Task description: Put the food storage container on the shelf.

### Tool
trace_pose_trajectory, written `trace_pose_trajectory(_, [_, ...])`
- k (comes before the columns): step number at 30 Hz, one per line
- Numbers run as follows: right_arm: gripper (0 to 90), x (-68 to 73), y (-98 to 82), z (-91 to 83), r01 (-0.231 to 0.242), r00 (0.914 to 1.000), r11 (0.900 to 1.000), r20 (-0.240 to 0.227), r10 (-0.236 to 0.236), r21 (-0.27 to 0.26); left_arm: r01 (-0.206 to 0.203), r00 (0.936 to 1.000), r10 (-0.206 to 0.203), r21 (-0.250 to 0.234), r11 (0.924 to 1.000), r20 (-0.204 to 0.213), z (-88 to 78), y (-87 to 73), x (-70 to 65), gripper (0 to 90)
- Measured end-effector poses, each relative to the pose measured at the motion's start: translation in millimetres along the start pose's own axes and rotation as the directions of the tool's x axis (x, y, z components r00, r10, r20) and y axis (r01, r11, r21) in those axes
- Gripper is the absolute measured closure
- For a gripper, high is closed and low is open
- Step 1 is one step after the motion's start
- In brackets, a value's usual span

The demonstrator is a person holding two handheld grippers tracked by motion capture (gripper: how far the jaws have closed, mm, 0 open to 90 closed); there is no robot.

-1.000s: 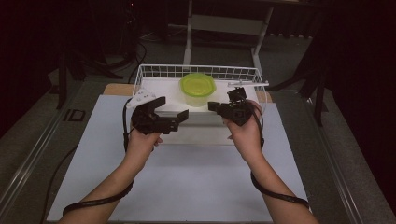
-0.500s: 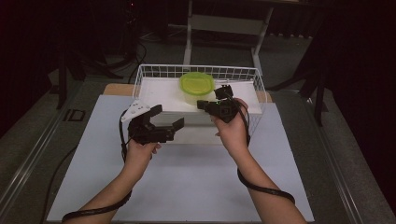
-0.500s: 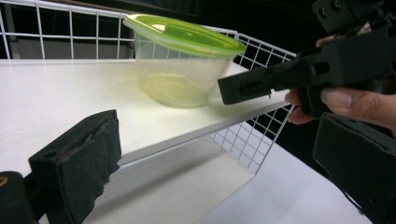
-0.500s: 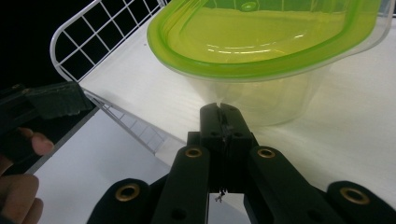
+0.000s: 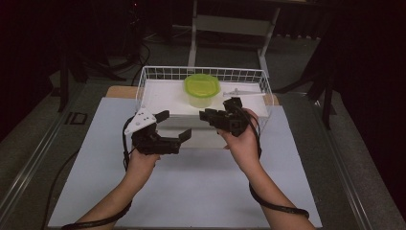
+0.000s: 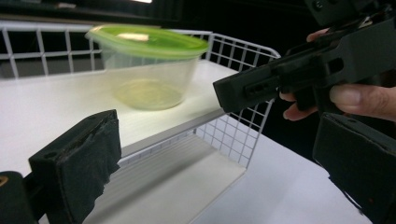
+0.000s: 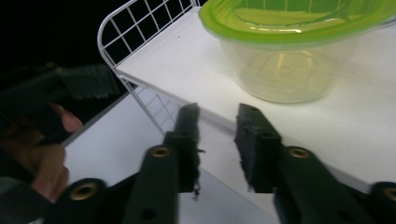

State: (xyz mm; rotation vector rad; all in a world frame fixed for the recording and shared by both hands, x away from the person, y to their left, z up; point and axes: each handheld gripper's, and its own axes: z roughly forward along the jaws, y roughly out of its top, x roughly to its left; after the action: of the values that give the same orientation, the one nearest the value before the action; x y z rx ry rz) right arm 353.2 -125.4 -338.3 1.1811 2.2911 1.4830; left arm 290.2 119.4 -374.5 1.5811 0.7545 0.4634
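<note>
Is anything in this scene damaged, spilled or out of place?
Only small wear: the black padding on the right gripper looks frayed, with a loose shred hanging at its inner edge. The green-lidded container stands upright and closed in the wire basket; nothing is spilled.

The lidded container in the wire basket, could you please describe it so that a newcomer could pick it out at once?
Start at the white wire basket at the far end of the table. On the white shelf inside it, near the middle, stands a clear plastic tub with a bright green lid. The slim pale utensil lying to its right is flat and colourless; the tub alone is round, see-through and green-topped.
</note>
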Motion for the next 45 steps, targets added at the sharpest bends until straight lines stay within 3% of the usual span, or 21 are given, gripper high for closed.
trace_pose_trajectory(1, [64.2, 0.0, 0.0, 0.0, 0.0, 1.0, 1.0, 0.0, 0.0, 0.0, 0.0, 1.0, 0.0, 0.0, 1.0, 0.0, 0.0, 0.0, 0.0, 1.9])
trace_pose_trajectory(4, [45.5, 0.4, -12.6, -8.2, 0.025, 0.9997, 0.999, -0.003, -0.026, -0.023, -0.012, 0.9996, 0.012, -0.006, 0.9999, 0.024, -5.8, -0.6, -7.3, 1.9])
trace_pose_trajectory(8, [29.0, -0.9, -26.6, -15.7, 0.08, 0.9968, 0.995, 0.009, -0.08, -0.062, -0.002, 0.9986, 0.002, -0.011, 0.9999, 0.052, -8.6, -5.4, -12.4, 1.8])
trace_pose_trajectory(13, [22.2, -4.3, -40.4, -22.7, 0.077, 0.997, 0.994, 0.007, -0.077, -0.078, -0.004, 0.9974, 0.005, -0.004, 1.0, 0.072, -8.4, -11.0, -17.6, 1.9])
trace_pose_trajectory(21, [17.5, -11.9, -59.9, -30.0, 0.07, 0.9974, 0.992, -0.012, -0.071, -0.104, 0.001, 0.9953, -0.002, 0.007, 1.0, 0.097, -10.3, -21.8, -21.8, 1.9])
trace_pose_trajectory(26, [16.1, -18.6, -76.0, -32.3, 0.075, 0.9969, 0.993, -0.018, -0.077, -0.093, -0.005, 0.9945, 0.002, 0.023, 0.9997, 0.105, -12.2, -33.7, -24.3, 1.9])
trace_pose_trajectory(30, [16.1, -23.8, -90.5, -33.2, 0.077, 0.9967, 0.993, -0.019, -0.079, -0.086, 0.015, 0.9933, -0.019, 0.034, 0.9993, 0.114, -13.4, -43.8, -25.0, 1.9])
trace_pose_trajectory(36, [15.7, -29.8, -112.9, -31.9, 0.1, 0.9948, 0.993, -0.015, -0.101, -0.061, 0.001, 0.9921, -0.007, 0.046, 0.999, 0.125, -14.4, -58.3, -27.8, 1.9])
trace_pose_trajectory(45, [15.6, -36.3, -137.7, -34.1, 0.092, 0.9951, 0.995, -0.034, -0.093, -0.049, 0.004, 0.9887, -0.019, 0.098, 0.9952, 0.149, -15.3, -82.3, -30.4, 1.9])
